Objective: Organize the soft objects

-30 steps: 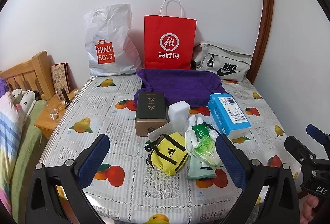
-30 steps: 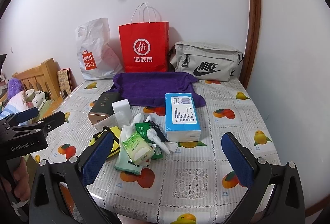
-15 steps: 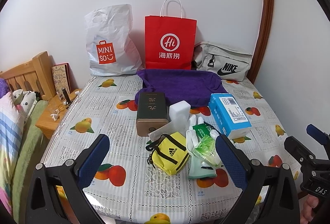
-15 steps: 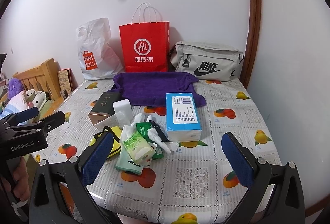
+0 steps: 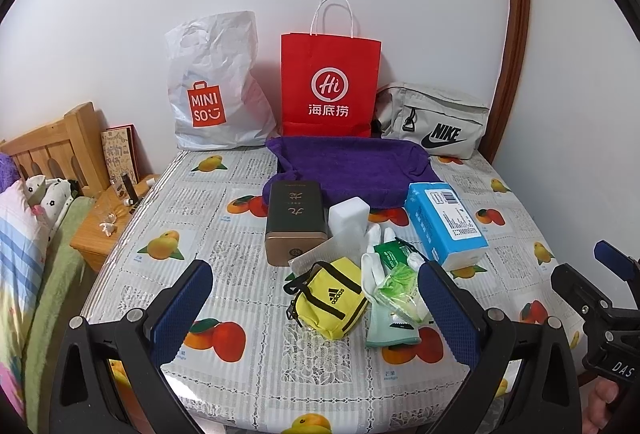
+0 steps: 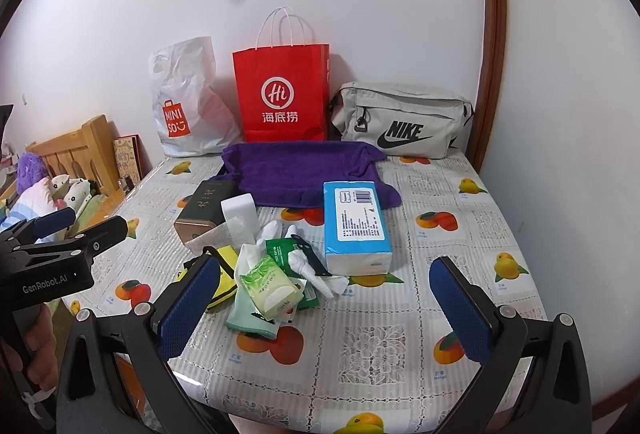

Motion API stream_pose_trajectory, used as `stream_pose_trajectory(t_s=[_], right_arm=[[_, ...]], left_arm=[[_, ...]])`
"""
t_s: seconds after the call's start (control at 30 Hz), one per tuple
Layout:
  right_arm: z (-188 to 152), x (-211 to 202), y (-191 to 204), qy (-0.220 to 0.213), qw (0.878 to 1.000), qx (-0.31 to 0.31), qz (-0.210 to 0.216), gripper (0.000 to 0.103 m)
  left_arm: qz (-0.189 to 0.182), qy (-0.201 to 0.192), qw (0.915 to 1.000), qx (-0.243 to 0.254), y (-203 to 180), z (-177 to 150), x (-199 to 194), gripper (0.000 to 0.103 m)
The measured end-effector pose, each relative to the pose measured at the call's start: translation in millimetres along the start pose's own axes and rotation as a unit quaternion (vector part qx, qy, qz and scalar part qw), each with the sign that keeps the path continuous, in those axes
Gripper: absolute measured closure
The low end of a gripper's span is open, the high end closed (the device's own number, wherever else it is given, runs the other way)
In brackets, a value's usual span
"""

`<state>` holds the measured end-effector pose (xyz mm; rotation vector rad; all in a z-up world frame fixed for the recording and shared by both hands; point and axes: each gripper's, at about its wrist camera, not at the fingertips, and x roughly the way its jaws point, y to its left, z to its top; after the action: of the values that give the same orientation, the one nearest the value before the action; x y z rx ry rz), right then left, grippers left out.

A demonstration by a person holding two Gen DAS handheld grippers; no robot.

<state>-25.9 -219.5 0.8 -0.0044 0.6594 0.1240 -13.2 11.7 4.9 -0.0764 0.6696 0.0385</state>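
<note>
Fruit-print table: left claw hides part of mint glove

A yellow Adidas pouch lies beside a mint glove topped by a green tissue pack, a blue tissue box just right, and a purple towel spreads flat behind them.
</note>
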Motion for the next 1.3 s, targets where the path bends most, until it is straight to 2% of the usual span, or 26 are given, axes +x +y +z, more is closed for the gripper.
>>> stream_pose_trajectory(t_s=[0.93, 1.2, 1.3], right_arm=[[-2.5, 4.5, 1.5, -0.004, 1.000, -0.003, 0.008, 0.000], [-2.2, 21.5, -4.7, 0.001, 1.000, 0.007, 0.024, 0.000], [-5.6, 35.0, -9.4, 0.012, 0.999, 0.016, 0.029, 0.000]], left_arm=[[0.000, 0.001, 1.0000, 0.001, -1.2, -0.2, -2.3, 0.000], [-0.014, 0.021, 0.9997, 0.004, -0.8, 2.2, 22.3, 0.002], [-0.003, 0.028, 0.9996, 0.000, 3.2, -1.1, 36.7, 0.002]])
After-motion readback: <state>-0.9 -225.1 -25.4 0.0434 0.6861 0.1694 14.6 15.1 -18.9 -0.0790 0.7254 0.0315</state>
